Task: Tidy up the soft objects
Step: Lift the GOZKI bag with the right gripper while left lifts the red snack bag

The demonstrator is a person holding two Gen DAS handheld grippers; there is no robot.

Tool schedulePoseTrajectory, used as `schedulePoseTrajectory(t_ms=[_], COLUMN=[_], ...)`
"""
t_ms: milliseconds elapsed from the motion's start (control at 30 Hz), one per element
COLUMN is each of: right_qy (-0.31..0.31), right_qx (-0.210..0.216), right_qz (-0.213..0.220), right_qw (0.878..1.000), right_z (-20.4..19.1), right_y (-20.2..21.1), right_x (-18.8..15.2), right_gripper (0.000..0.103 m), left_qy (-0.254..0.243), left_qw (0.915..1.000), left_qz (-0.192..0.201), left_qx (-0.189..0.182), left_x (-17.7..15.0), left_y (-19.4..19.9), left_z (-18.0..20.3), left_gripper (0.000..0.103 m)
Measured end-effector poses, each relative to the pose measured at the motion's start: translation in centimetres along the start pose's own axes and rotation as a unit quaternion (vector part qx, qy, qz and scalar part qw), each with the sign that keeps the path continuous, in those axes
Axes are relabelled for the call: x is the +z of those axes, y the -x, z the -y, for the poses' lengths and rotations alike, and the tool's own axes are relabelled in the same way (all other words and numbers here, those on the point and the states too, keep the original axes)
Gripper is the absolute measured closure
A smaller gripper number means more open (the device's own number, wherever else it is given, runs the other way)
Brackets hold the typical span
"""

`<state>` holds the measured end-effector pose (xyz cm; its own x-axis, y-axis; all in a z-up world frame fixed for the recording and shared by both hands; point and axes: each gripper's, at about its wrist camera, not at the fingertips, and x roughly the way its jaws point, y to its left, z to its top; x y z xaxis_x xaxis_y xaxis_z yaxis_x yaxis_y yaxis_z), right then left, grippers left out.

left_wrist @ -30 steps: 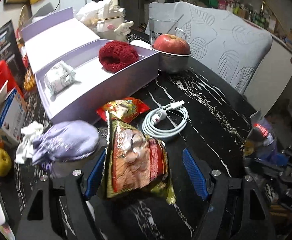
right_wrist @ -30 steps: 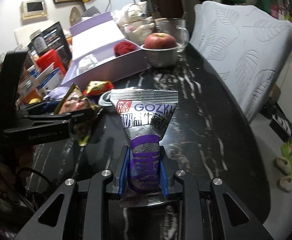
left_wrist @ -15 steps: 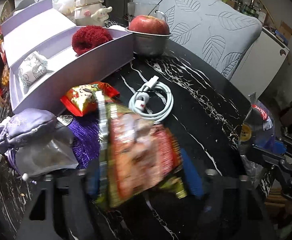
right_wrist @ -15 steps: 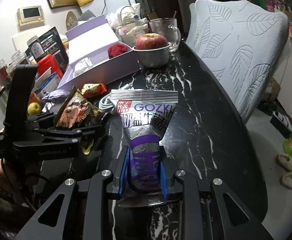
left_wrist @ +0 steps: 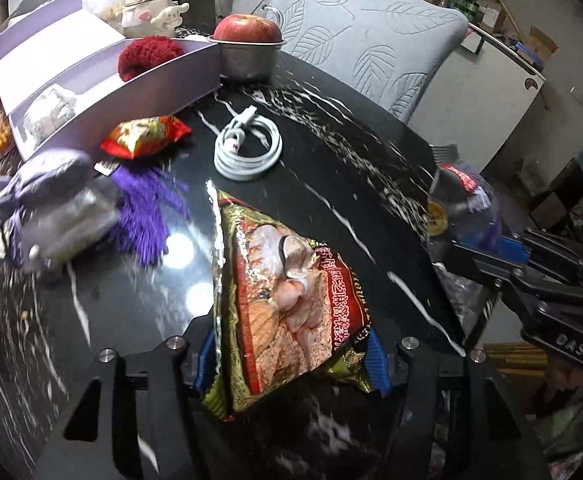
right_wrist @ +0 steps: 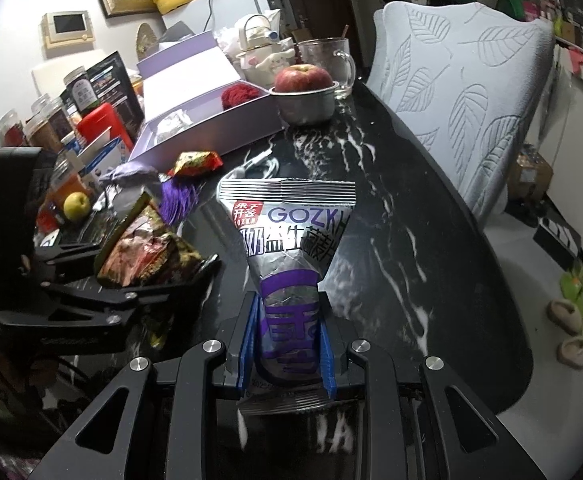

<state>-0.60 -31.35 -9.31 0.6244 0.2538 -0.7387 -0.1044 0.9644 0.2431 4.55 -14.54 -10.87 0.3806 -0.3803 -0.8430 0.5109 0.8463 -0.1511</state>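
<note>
Holding one snack pack in each tool, both above the desk [left_wrist: 331, 152]; the drop target, the lilac box [left_wrist: 163, 80], sits upper left of both wrist frames, so the coming move runs up and left in frame. In the left wrist view: box at upper left with a red knitted piece [left_wrist: 149, 54] and a small patterned bundle [left_wrist: 49, 108] already inside; just below it on the desk a purple pouch [left_wrist: 47, 184], a tassel [left_wrist: 143, 208] and a small red snack pack [left_wrist: 145, 136]; a coiled white cable [left_wrist: 247, 152] sits centre, between tool and box. Left tool [left_wrist: 291, 360] is closing on the brown-red snack bag [left_wrist: 287, 288], blue pads on both sides of its lower end, long axis running up-frame away from the tool, tilted slightly left. At the right edge of that frame the other tool shows side-on. In the right wrist view: left tool and its bag at mid left, box beyond it at upper left. Right tool [right_wrist: 289, 344] is pressed tight on the lower end of the silver-purple snack bag [right_wrist: 291, 248], bag upright, long axis straight up-frame, top seal toward the cable. My read: left tool is nearer the box and should go first; cable and loose items lie in its path, so carry over them.
</note>
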Motion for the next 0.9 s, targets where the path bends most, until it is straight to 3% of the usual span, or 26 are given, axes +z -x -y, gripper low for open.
schedulePoseTrajectory(t_ms=[267, 400, 600, 700, 733, 767, 900], right_qy=[0.026, 0.027, 0.037, 0.046, 0.045, 0.045, 0.030], right_qx=[-0.010, -0.019, -0.046, -0.057, -0.057, -0.053, -0.038], right_qz=[-0.001, 0.001, -0.003, 0.005, 0.007, 0.009, 0.010], right_qw=[1.000, 0.999, 0.998, 0.997, 0.997, 0.998, 0.999], right_z=[-1.8, -2.0, -2.4, -2.7, -2.7, -2.6, -2.3], right_y=[-0.1, -0.5, -1.9, -2.1, -2.1, -2.1, -1.8], right_x=[-1.2, -1.2, -1.4, -1.4, -1.5, -1.5, -1.5], right_gripper=[0.075, 0.074, 0.059, 0.060, 0.071, 0.073, 0.075], left_qy=[-0.003, -0.003, -0.023, -0.027, -0.028, -0.028, -0.021], left_qw=[0.9999, 0.9997, 0.9984, 0.9980, 0.9980, 0.9979, 0.9978], left_qz=[-0.003, 0.014, 0.029, 0.034, 0.036, 0.038, 0.044], left_qx=[0.010, 0.022, 0.042, 0.045, 0.045, 0.045, 0.044], left_x=[-2.0, -2.1, -1.6, -1.6, -1.7, -1.7, -1.8], left_y=[1.0, 1.2, 0.5, 0.4, 0.5, 0.5, 0.7], left_z=[-0.1, -0.2, -0.1, -0.1, -0.2, -0.2, -0.3], left_gripper=[0.045, 0.044, 0.043, 0.043, 0.043, 0.044, 0.047])
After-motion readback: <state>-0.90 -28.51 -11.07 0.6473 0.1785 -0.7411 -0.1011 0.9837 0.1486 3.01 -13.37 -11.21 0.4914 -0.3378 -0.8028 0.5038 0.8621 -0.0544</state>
